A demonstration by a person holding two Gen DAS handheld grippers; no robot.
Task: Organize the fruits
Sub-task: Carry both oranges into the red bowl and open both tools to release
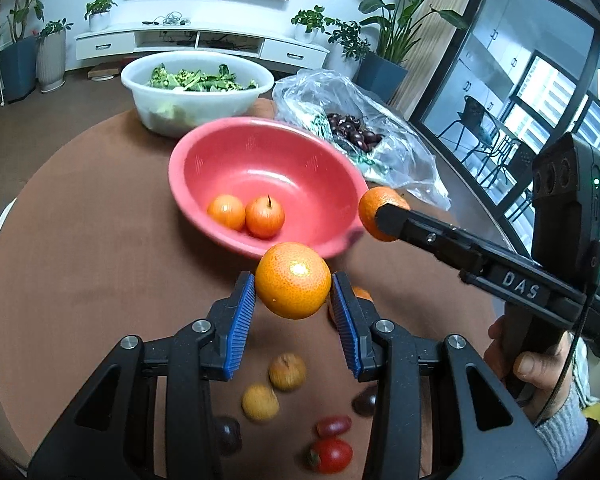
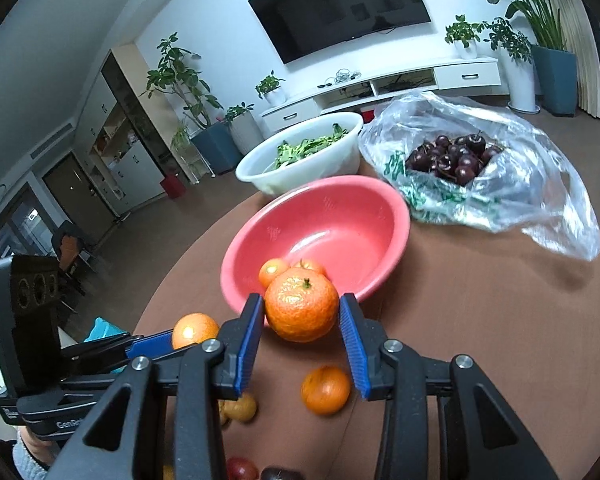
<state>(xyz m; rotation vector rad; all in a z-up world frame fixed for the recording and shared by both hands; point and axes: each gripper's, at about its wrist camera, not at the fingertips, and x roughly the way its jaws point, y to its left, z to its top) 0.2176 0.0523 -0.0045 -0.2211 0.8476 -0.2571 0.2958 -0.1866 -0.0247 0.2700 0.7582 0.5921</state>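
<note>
Mandarins sit clamped in both grippers above the brown round table [image 1: 80,280]. The left gripper [image 1: 294,286] pinches a smooth mandarin [image 1: 293,280] between its blue pads, just short of the near rim of the red bowl [image 1: 260,152]. The right gripper [image 2: 302,310] grips a stemmed mandarin [image 2: 302,308] right at that same rim, to one side. Two small fruits [image 1: 244,214] lie inside the bowl, with most of its floor bare. Beyond it stand a white basin of greens [image 1: 196,88] and a plastic bag of cherries [image 2: 452,160]. Loose fruit, including a mandarin [image 2: 326,390] and a cherry tomato [image 1: 330,456], lies on the cloth beneath the grippers.
</note>
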